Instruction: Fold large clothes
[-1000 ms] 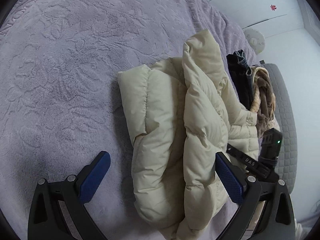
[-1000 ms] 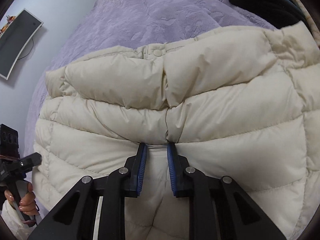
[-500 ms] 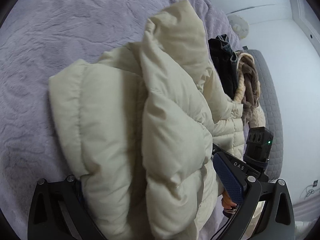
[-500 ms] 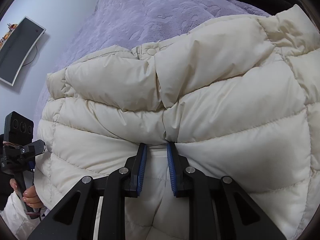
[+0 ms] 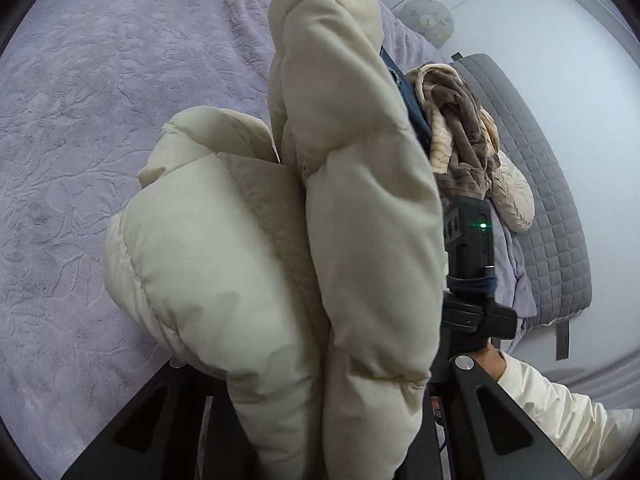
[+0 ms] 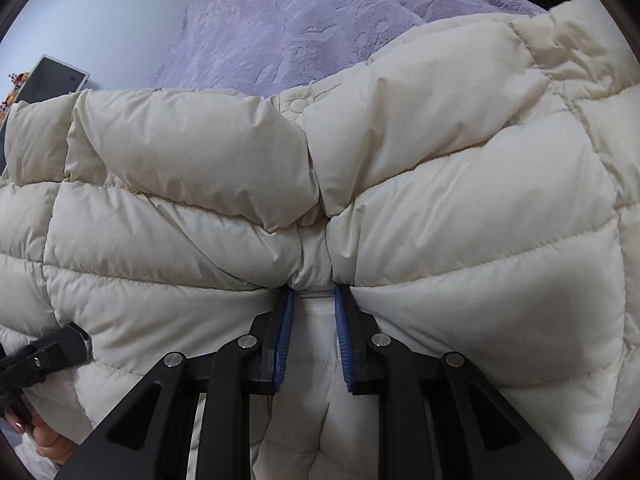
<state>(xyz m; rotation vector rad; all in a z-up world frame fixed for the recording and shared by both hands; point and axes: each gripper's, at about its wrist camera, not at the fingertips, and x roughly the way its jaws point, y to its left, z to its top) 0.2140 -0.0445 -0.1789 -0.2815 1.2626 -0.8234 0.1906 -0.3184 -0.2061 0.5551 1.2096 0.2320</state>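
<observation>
Right wrist view: the cream puffer jacket [image 6: 460, 216], on the purple bedspread [image 6: 304, 20], was pinched in the nearly closed right gripper [image 6: 311, 300], judged for folding; left gripper [image 5: 304, 380] closure was hidden by fabric.

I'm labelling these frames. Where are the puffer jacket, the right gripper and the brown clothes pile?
puffer jacket [image 6: 460, 240]: right wrist view, on a quilted panel.
right gripper [image 6: 313, 300]: right wrist view, midway between the blue fingertips pinching the jacket.
brown clothes pile [image 5: 460, 120]: left wrist view, on the brown fabric.

Cream puffer jacket [image 5: 280, 248] bunched over left hand-held gripper [image 5: 316, 420], above purple blanket [image 5: 80, 120].
</observation>
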